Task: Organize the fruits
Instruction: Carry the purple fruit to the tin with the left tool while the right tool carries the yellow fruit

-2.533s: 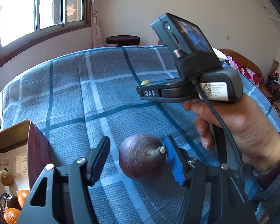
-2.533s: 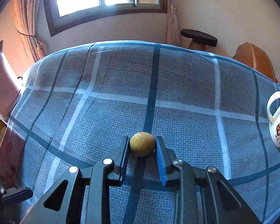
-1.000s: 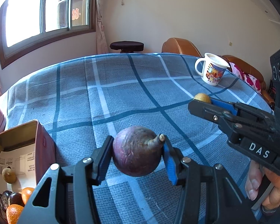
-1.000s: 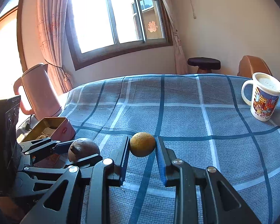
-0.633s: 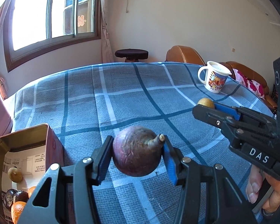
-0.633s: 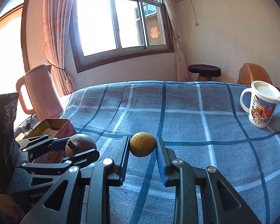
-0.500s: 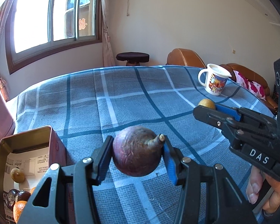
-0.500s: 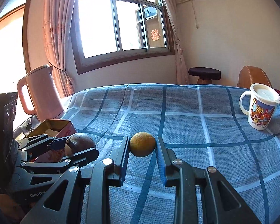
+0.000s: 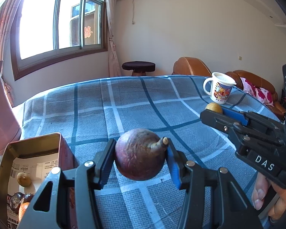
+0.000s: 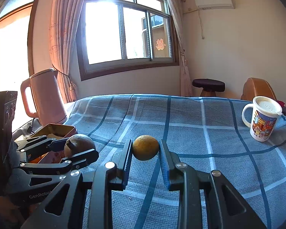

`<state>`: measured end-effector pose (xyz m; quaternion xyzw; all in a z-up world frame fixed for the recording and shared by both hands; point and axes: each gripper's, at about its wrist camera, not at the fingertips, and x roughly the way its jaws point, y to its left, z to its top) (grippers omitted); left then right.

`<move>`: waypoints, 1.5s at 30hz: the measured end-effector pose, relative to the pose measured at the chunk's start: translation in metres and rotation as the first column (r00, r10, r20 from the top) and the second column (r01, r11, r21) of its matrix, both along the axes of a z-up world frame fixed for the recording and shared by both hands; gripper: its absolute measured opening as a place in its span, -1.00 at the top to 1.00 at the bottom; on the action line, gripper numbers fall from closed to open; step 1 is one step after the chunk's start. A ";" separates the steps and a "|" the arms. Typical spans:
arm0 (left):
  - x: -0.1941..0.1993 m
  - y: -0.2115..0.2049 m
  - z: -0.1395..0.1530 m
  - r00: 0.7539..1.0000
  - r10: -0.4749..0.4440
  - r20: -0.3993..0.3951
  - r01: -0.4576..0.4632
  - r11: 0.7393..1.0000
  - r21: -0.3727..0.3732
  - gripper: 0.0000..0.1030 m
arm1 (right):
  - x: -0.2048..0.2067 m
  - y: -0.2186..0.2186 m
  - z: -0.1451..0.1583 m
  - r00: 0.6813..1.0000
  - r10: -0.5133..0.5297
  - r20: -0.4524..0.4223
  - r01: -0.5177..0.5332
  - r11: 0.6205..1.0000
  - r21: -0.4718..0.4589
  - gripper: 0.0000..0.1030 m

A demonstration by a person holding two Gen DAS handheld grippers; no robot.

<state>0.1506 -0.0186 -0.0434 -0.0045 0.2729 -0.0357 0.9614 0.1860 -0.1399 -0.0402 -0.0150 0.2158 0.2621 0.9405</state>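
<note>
So both grippers are loaded up right now. The left gripper (image 9: 140,160) has its two fingers pressed against the sides of a big purple fruit (image 9: 140,154), the round kind with a stubby stem poking up toward the right finger, and it's held up off the blue checked tablecloth (image 9: 124,103). The right gripper (image 10: 145,154) is pinching a small yellow fruit (image 10: 145,147) between its pads, also lifted clear of the cloth. From the left camera you can see the right gripper off to the right side with that yellow fruit peeking out at its tip. Down at the lower left there's an open tin box (image 9: 31,141) sitting on the table, just beside the left gripper, with a few fruits already inside: a small brownish one, a couple of dark ones and something orange. A cartoon mug (image 10: 262,118) with a lid stands well apart on the far right, and a pink kettle (image 10: 45,97) sits behind the box.
</note>
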 end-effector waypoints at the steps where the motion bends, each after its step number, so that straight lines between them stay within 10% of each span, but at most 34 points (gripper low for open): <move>1: -0.001 -0.001 0.000 1.000 0.001 0.005 -0.001 1.000 0.003 -0.03 | -0.001 0.000 0.000 1.000 0.000 0.005 0.000 1.000 0.001 0.43; 45: -0.046 0.004 0.013 0.983 0.060 0.172 -0.063 0.998 0.012 -0.03 | -0.032 0.002 0.009 0.986 -0.008 0.166 0.012 1.000 -0.022 0.43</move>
